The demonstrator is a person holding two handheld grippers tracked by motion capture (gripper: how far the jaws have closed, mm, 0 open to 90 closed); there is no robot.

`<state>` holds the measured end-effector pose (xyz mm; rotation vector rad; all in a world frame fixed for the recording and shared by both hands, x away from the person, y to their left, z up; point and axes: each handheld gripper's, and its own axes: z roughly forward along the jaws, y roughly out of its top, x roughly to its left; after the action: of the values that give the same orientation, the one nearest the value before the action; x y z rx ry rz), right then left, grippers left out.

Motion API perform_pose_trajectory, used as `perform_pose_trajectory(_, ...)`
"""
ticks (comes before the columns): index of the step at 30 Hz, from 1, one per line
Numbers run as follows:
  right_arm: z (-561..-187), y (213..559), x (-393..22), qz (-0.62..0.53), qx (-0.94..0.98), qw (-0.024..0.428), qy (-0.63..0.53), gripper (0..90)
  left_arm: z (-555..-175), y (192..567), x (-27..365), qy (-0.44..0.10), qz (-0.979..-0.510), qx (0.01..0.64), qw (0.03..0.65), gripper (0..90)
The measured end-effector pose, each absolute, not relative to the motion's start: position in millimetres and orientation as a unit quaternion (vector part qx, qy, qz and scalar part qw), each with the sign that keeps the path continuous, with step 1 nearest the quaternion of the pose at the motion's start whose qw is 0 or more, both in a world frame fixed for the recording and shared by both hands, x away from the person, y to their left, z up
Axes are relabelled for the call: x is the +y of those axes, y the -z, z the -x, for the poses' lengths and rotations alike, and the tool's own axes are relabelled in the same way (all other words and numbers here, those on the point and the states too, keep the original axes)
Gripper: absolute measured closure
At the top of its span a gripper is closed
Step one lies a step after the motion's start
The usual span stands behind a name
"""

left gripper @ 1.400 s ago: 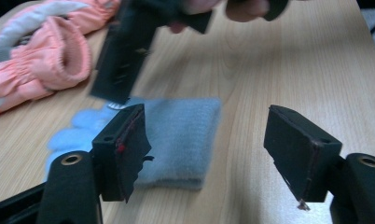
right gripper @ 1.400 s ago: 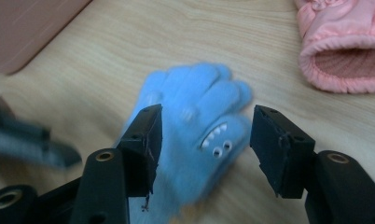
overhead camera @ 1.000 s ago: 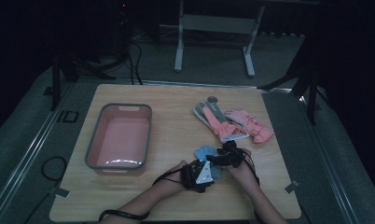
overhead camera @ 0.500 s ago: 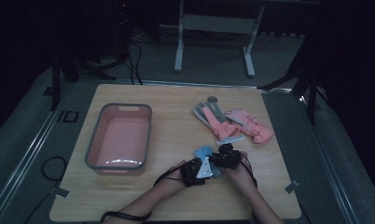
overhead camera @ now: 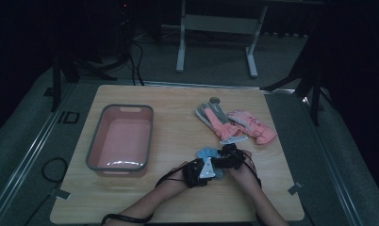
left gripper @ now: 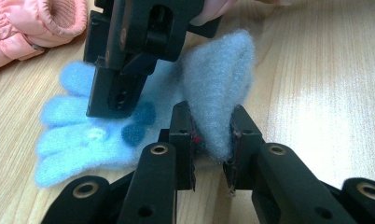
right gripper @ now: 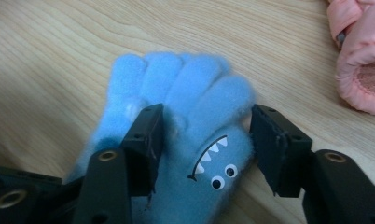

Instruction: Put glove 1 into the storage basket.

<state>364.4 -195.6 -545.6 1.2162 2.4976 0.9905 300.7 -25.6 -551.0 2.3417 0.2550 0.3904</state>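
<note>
A fuzzy blue glove (overhead camera: 206, 153) with a toothy monster face lies flat near the table's front edge. My left gripper (left gripper: 213, 126) is shut on a raised fold of the blue glove (left gripper: 216, 79) at its cuff end. My right gripper (right gripper: 204, 126) straddles the blue glove (right gripper: 190, 88) just below the fingers; its jaws have just been opening and now stand apart, with the glove between them. One finger (left gripper: 116, 95) of the right gripper rests on the glove in the left gripper view. In the high view the left gripper (overhead camera: 197, 172) and right gripper (overhead camera: 227, 157) sit close together.
A pink tub (overhead camera: 95, 141) with a grey rim stands at the left of the table. A grey and pink glove (overhead camera: 216, 117) and a pink mitten (overhead camera: 251, 126) lie at the back right, close behind the blue glove. The pink mitten (right gripper: 363, 79) edges into the right gripper view.
</note>
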Motion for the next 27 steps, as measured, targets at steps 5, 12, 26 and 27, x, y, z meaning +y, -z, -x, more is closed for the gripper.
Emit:
perform_pose_trajectory(5, -363.1, 543.6, -190.5, -0.396, 0.853, 0.065, -0.333, 76.3, -301.9, 549.9, -25.8, -0.145, -0.912, 0.105, 0.368, 76.4)
perform_pose_trajectory(12, -363.5, 538.6, -193.8, -0.409, 0.835, 0.043, -0.366, 80.3, -303.3, 543.2, -20.3, -0.143, -0.911, 0.116, 0.369, 77.8)
perform_pose_trajectory(26, -370.1, 494.1, -179.2, -0.387, 0.825, 0.047, -0.409, 81.0, -306.8, 498.4, 3.0, -0.168, -0.906, 0.117, 0.372, 78.5)
perform_pose_trajectory(27, -370.1, 494.1, -179.2, -0.387, 0.825, 0.047, -0.409, 81.0, -306.8, 498.4, 3.0, -0.168, -0.906, 0.117, 0.372, 78.4)
